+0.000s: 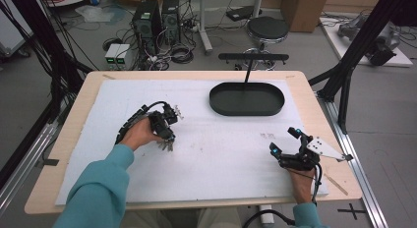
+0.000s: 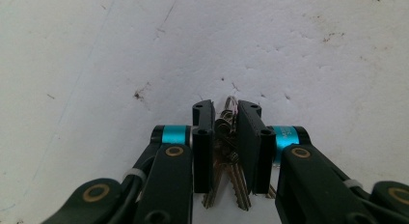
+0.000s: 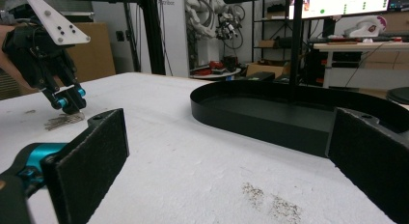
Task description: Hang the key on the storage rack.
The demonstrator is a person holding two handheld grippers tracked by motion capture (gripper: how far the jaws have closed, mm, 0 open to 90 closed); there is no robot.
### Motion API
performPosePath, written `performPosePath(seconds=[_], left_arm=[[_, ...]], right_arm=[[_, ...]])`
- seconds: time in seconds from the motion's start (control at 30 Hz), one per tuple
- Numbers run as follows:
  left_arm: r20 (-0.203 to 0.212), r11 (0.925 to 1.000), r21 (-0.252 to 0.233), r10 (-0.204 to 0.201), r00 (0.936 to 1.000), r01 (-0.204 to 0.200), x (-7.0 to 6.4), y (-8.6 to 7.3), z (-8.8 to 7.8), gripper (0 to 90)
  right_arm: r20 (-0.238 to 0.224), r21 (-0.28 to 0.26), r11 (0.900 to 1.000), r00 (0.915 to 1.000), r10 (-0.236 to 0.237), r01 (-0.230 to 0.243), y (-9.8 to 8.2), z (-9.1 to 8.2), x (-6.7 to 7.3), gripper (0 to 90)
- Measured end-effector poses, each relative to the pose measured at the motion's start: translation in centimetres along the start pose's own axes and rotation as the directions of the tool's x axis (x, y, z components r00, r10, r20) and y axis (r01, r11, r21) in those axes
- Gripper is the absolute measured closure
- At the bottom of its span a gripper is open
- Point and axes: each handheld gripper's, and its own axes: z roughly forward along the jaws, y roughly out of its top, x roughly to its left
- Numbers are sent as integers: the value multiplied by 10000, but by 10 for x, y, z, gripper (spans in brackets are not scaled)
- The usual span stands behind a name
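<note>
A bunch of metal keys [image 2: 231, 178] on a ring lies on the white foam sheet [image 1: 221, 159], left of the middle. My left gripper [image 2: 225, 113] points down at the bunch and its pads press against the keys from both sides. In the high view the left gripper [image 1: 167, 138] stands over the keys [image 1: 166, 147], with a hand in a teal sleeve behind it. My right gripper [image 1: 283, 140] rests near the table's right front edge, jaws wide apart with nothing between them. The right gripper view shows the left gripper [image 3: 67, 105] and the keys [image 3: 62, 120] far off at the left.
A black oval tray [image 1: 216, 102] stands at the back right of the sheet, with a thin black T-shaped stand [image 1: 249, 71] rising from it. Brown stains [image 1: 268, 135] mark the foam near the right gripper. A stool and computer towers stand beyond the far edge.
</note>
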Motion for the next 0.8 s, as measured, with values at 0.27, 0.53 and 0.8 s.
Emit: performPosePath(seconds=[0.27, 0.53, 0.8], left_arm=[[-15, 9998, 172, 50, 10000, -49, -1, 0, 1, 826], [11, 9997, 218, -109, 9999, 108, 0, 0, 1, 876], [-12, 9997, 221, -133, 9999, 133, 0, 0, 0, 881]], right_arm=[[-3, 24, 10000, 10000, 27, -27, 0, 0, 0, 5], [-3, -9, 10000, 10000, -2, 2, 0, 0, 0, 4], [3, 12, 10000, 10000, -16, 16, 0, 0, 0, 5]])
